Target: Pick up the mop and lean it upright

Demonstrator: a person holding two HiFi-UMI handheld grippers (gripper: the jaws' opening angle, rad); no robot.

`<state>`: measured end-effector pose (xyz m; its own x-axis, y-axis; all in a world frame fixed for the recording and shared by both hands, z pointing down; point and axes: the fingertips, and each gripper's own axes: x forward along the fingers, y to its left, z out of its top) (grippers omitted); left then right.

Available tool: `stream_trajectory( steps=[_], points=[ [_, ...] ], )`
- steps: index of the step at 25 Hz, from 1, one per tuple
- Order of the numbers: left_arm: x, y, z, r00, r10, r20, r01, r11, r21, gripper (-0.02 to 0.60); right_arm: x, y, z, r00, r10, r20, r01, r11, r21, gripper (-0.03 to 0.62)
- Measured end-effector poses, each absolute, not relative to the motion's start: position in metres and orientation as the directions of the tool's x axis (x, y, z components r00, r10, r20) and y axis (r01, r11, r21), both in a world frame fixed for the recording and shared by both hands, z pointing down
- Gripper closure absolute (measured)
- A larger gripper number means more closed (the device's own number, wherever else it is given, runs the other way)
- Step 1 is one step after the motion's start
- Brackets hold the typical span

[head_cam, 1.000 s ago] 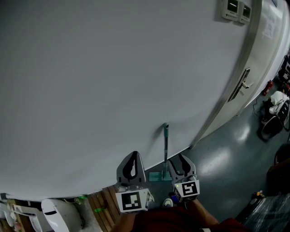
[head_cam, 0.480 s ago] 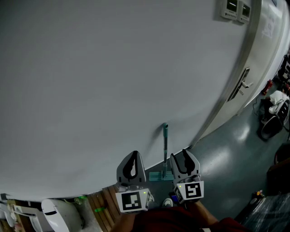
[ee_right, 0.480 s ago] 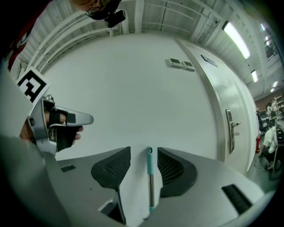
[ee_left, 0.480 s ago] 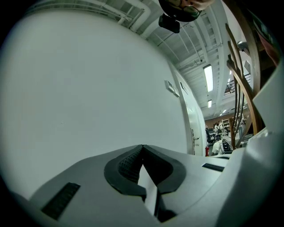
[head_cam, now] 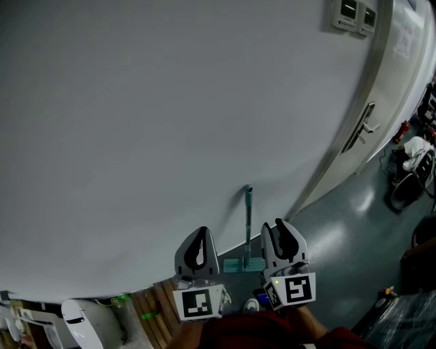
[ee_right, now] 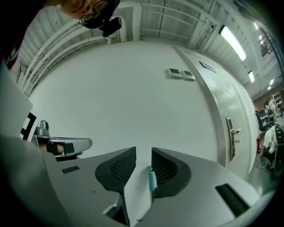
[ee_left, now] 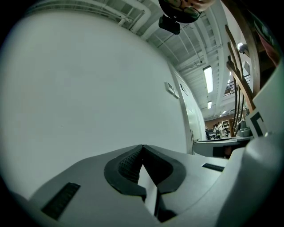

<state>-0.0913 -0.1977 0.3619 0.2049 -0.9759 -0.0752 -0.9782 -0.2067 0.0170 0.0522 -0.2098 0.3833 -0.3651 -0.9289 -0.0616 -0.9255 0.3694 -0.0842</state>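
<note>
The right gripper [ee_right: 143,150] is held level with its jaws set a narrow way apart. They have just been closing, and nothing is pressed between the pads. Through the gap, close to the right-hand jaw, the teal grip of the mop [ee_right: 152,177] is seen. In the head view, however, the mop is shown standing clear of that gripper, just to its left, so it is not gripped. The left gripper [ee_left: 142,147] is likewise held level, its jaws brought together at the tips with nothing between them, and the pale wall [ee_left: 88,88] is faced by it. The mop is found upright, its handle leaned against the wall and its teal head set on the floor [head_cam: 340,252] at the wall's foot, between the two grippers as seen from the head view. Further right along the wall a door [head_cam: 392,88] with a lever handle [head_cam: 364,128] is seen, and two small control panels [head_cam: 355,12] are mounted high beside it.
</note>
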Motion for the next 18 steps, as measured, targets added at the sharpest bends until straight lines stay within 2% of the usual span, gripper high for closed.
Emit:
stream_trajectory(
  steps=[5, 7, 18],
  points=[
    [-0.0911, -0.1966, 0.3625, 0.205, -0.976, -0.072, -0.978, -0.207, 0.023, 0.568, 0.0502, -0.2060, 0.3800, -0.367, -0.929, -0.053, -0.928, 0.369, -0.055, 0.556],
    [-0.0912, -0.1964, 0.3619, 0.206, -0.976, -0.075, -0.978, -0.208, 0.024, 0.568, 0.0489, -0.2050, 0.3801, -0.362, -0.931, -0.038, -0.931, 0.363, -0.031, 0.574],
    [-0.0912, -0.1928, 0.3611, 0.209, -0.975, -0.079, -0.977, -0.212, 0.028, 0.568, 0.0454, -0.2025, 0.3749, -0.355, -0.934, -0.028, -0.934, 0.356, -0.018, 0.577]
  ],
)
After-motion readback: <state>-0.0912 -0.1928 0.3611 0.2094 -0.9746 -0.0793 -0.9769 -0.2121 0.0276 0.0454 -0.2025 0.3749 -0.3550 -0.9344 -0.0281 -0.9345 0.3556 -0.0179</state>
